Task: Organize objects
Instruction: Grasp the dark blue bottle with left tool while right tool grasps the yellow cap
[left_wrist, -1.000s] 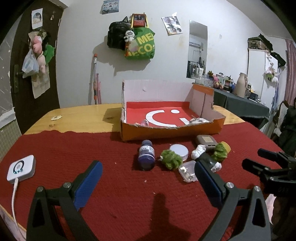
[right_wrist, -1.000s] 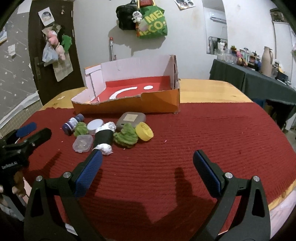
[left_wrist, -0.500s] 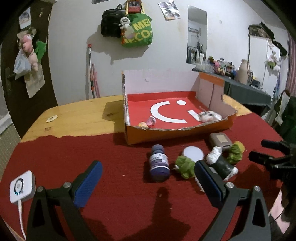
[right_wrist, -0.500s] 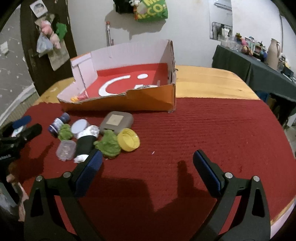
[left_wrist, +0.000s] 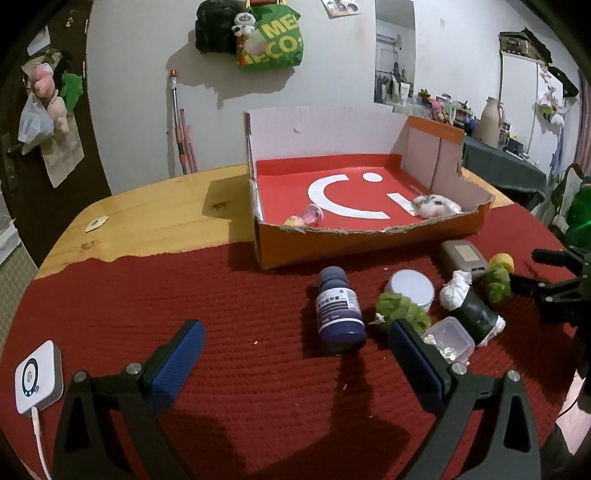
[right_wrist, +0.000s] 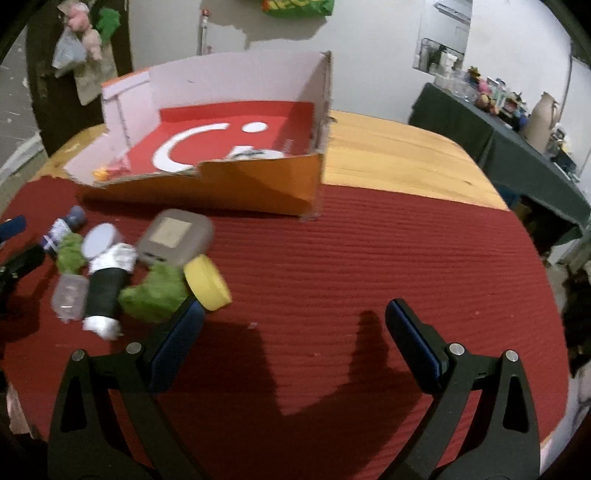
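Behind both spread, empty grippers (left_wrist: 295, 345) (right_wrist: 294, 319), a green bag (left_wrist: 271, 42) reads "ME…CO:".

Box (left_wrist: 369, 236): orange outside, red floor with white smile mark. Cloth (left_wrist: 221, 295): ribbed dark red. Bottle (left_wrist: 338, 310): dark blue.

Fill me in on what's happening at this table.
A person holds two grippers over a red mat, sorting small items into an orange cardboard box. Both the left gripper and right gripper are open and empty. A dark bottle, a yellow cap and other bits lie outside the box; a few things are already inside.
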